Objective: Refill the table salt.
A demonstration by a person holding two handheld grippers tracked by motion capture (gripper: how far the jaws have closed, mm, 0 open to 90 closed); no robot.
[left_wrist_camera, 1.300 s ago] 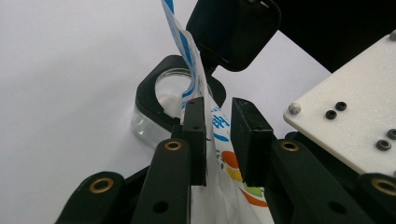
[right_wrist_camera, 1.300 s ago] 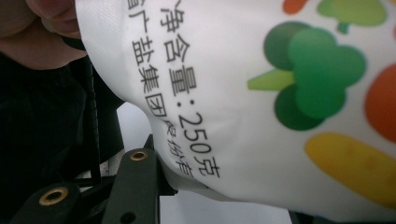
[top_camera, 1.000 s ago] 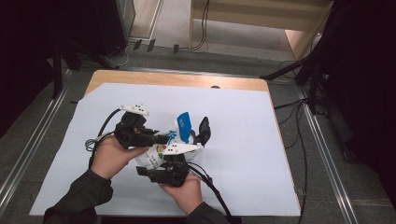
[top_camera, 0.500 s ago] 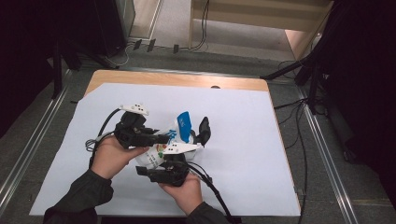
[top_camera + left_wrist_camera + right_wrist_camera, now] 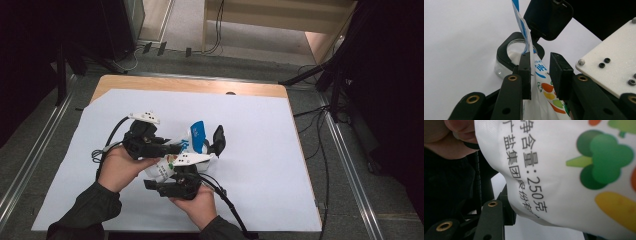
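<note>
A person stands at the table over the white paper sheet [image 5: 260, 150] that covers it, with 2 grippers brought close together around a white plastic pouch printed with vegetables and blue lettering [image 5: 165, 169]. The left gripper [image 5: 540, 75] has the pouch's upper edge between its jaws: 1 pad lies flat against the film, the other stands a little off it, so the jaws are narrow but not pinching. The blue-striped top of the pouch [image 5: 198, 135] rises above them, leaning over a small clear round jar with a black collar [image 5: 517, 53] that sits on the sheet just beyond. The right gripper [image 5: 176, 187] is under the pouch's lower body; its jaws have just been opening, and in the right gripper view the printed film [image 5: 564, 170] bulges across the frame, so I cannot tell whether a pad is pressing it. Compared with a second ago, both hands and the pouch sit where they were. I would judge that the lower grip is being eased, perhaps to re-seat it before tipping the contents toward the jar.
</note>
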